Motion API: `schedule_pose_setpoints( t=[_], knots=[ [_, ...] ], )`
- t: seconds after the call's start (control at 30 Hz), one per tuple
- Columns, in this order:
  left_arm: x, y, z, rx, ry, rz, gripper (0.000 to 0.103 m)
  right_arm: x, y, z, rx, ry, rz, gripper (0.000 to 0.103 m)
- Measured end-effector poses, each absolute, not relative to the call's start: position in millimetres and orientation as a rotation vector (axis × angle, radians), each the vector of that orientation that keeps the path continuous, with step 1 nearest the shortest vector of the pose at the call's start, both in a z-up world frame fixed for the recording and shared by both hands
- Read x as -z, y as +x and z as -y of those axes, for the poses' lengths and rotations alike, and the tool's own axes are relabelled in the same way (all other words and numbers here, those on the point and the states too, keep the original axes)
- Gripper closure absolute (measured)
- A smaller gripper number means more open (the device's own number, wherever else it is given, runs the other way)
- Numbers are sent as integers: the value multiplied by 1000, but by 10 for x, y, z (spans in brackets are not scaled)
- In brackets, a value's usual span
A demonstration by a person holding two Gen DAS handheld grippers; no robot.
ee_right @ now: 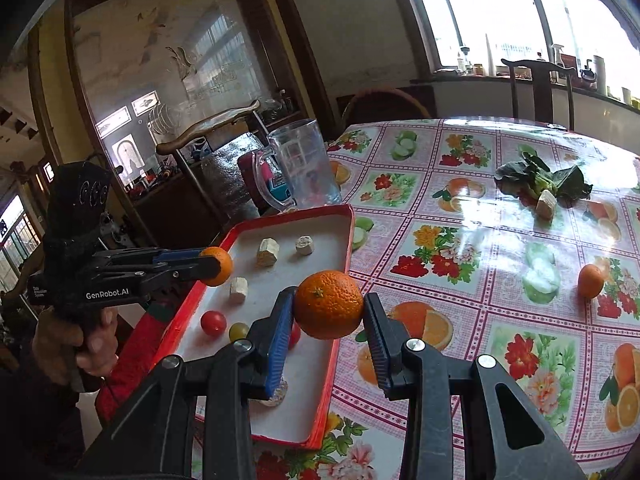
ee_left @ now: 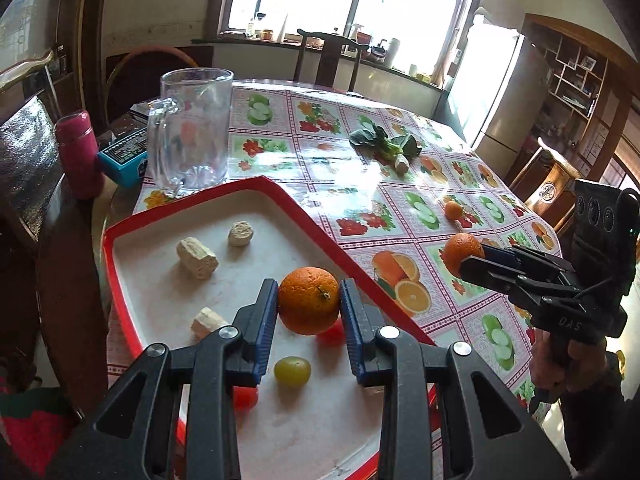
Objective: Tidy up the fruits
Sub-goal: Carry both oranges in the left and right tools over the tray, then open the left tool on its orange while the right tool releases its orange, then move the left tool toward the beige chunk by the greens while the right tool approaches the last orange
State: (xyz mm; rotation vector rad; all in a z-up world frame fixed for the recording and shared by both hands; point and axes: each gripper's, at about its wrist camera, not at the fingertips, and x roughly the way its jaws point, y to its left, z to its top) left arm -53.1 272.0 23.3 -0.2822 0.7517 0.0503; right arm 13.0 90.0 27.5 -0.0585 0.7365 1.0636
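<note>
Two oranges are in your grip, one in each tool. Your left gripper (ee_left: 309,300) pinches an orange (ee_left: 309,300) between its blue pads, low in the centre of the left wrist view, held over the red-rimmed tray (ee_left: 120,236). Your right gripper (ee_right: 329,306) clamps a second orange (ee_right: 329,305) at mid-frame of its own view, over the tray's right edge. On the tray floor lie three pale chunks (ee_left: 197,258), a green grape (ee_left: 292,371) and a red tomato (ee_right: 213,323). A third, smaller orange (ee_right: 591,280) sits loose on the fruit-print tablecloth (ee_right: 500,240) at the right of the right wrist view. Leafy greens (ee_right: 540,180) lie further back, upper right. A glass mug (ee_left: 192,128) stands behind the tray, upper left of the left wrist view.
</note>
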Motion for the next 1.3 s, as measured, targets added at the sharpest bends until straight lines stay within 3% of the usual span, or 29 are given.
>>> schedule_pose_setpoints(
  t=[0.5, 1.0, 1.03, 1.1, 1.23, 1.3],
  knots=[
    [85, -398, -3598, -217, -316, -828, 74, 3, 367, -2097, -1091, -190, -904, 66],
    [438, -110, -3716, -239, -304, -909, 73, 306, 481, -2587, -1055, -337, -946, 62],
    [438, -112, -3719, -242, -308, -910, 72, 287, 469, -2579, -1061, -335, -935, 59],
    [435, -113, -3719, -257, -308, -916, 64, 228, 434, -2548, -1056, -330, -899, 41],
    [362, -153, -3648, -277, -276, -906, 49, 78, 375, -2419, -1077, -300, -849, 40],
    [286, -191, -3599, -288, -251, -888, 48, -19, 355, -2290, -1086, -269, -823, 40]
  ],
)
